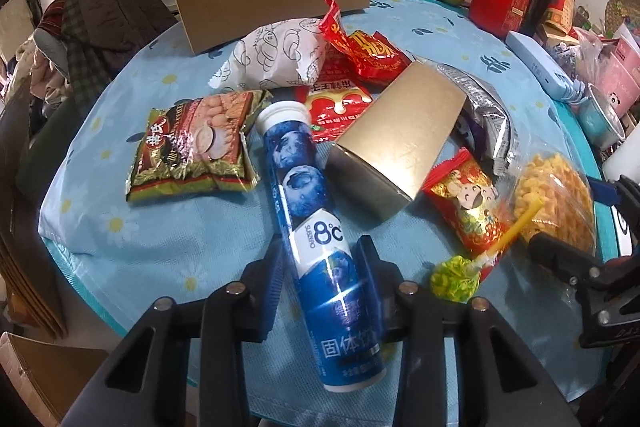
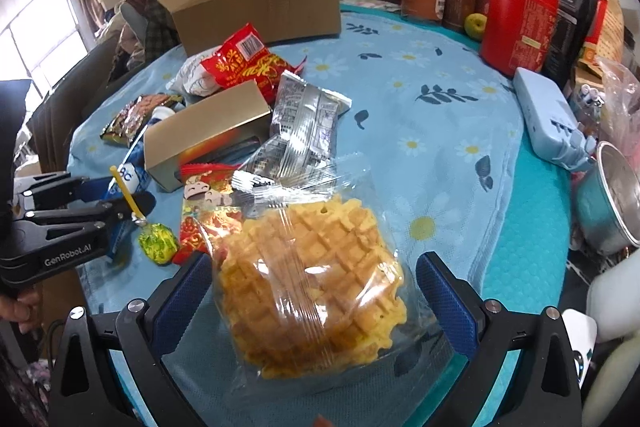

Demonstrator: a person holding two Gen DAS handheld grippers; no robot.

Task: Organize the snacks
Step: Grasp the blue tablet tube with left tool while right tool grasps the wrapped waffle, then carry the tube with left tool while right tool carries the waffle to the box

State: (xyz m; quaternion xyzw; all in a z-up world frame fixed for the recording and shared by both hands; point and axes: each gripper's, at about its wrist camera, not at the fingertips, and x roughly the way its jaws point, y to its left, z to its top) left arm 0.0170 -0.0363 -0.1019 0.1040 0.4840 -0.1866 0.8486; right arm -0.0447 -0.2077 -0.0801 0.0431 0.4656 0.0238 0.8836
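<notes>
Snacks lie heaped on the round worktop [image 1: 132,239] with its light-blue daisy cloth, in front of an open brown cardboard box [image 1: 276,3] at the far side, which I take for their destination. The left tool [image 1: 320,279] has its blue-padded jaws drawn in close on both sides of a tall blue-and-white blueberry drink tube [image 1: 308,195] with a white cap, which lies flat, cap pointing toward the box; the pads appear to press its lower half, so it looks gripped. The right tool [image 2: 316,299] stands wide open astride a clear plastic bag of yellow waffles [image 2: 316,283], pads apart from the film on either side. To do this well, the left tool should lift the tube straight up before swinging it over, since a gold rectangular carton [image 1: 396,131] lies just beside its right flank and a brown-and-green biscuit packet [image 1: 196,147] just beside its left. A round, smooth tube held low on its body may pivot, so a slow, level carry seems wise. The right tool should close gently on the waffle itself, not on loose film, to avoid crushing it, and mind the yellow-stick lollipop in green wrapper [image 2: 158,237] nearby.
</notes>
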